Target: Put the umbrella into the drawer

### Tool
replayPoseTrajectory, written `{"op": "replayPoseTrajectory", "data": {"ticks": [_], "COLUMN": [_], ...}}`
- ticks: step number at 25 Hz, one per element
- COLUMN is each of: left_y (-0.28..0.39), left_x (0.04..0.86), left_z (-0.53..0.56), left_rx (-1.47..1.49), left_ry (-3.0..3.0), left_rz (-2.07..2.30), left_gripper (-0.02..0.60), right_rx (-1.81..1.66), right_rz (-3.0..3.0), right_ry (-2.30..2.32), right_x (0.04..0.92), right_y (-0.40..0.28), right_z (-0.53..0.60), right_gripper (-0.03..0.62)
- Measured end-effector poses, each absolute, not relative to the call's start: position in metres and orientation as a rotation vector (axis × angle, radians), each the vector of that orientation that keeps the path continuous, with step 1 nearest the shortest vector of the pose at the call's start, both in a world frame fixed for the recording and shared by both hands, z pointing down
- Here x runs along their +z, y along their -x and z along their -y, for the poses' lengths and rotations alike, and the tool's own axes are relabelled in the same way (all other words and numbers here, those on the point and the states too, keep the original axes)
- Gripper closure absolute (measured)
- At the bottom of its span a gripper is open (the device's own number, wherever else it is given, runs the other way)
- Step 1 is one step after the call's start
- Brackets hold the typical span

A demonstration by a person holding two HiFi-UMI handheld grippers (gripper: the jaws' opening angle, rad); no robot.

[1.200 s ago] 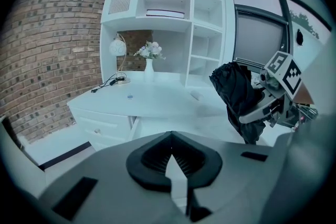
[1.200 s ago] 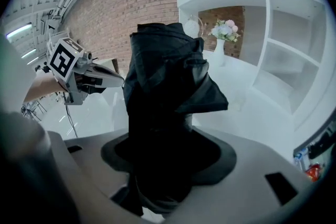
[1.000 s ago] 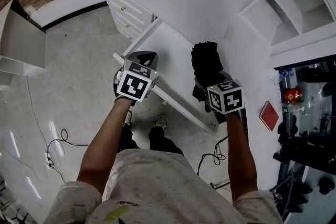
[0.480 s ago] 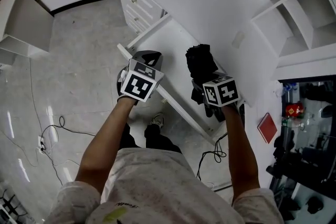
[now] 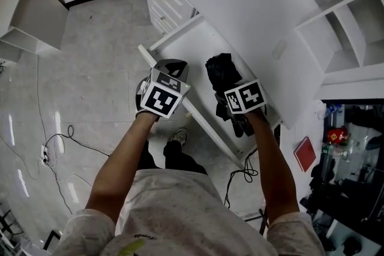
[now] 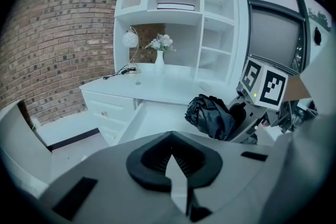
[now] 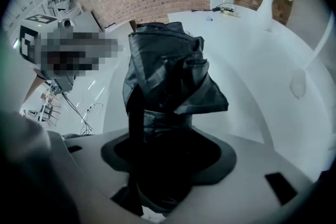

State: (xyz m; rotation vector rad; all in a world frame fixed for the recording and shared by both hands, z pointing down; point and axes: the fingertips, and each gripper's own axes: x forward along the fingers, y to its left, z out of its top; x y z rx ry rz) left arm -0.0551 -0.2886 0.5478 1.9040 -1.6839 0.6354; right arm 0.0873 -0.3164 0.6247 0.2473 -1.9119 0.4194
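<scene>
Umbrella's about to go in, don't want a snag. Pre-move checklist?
1. Right claw shut on umbrella: ok.
2. Drawer open: ok.
3. Umbrella over drawer opening: ok in head view; height above it cannot tell.
4. Drawer floor free: visible part bare, ok; part under umbrella cannot tell.
5. Left claw shut, empty, near drawer front, apart from umbrella: ok.
</scene>
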Motion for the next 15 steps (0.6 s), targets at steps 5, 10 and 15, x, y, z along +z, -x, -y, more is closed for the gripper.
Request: {"op": "replayPoseTrajectory", "data": {"ticks": [5,10,15], "left_y": [0.055,0.058,0.062], "left_x": [0.550,0.555,0.558], "left_z": [0.290,0.288,0.286], "left_rx": [0.630,0.626,0.619], "left_ry": [-1.900,-1.870,-1.849], "left_rz": [1.706,1.716,1.731], "left_gripper": [0.584,0.584,0.584], "right_rx": [0.433,0.442,0.461], "right_rz": [1.844,1.788,1.747], "right_ry": [-0.199,-0.160,-0.138], "right_x": [0.644,0.662,0.677], "right_y": [-0.086,-0.085,-0.082], "right_z": [0.315,0.315,0.315], "right_gripper": [0.338,0.339,0.339]}}
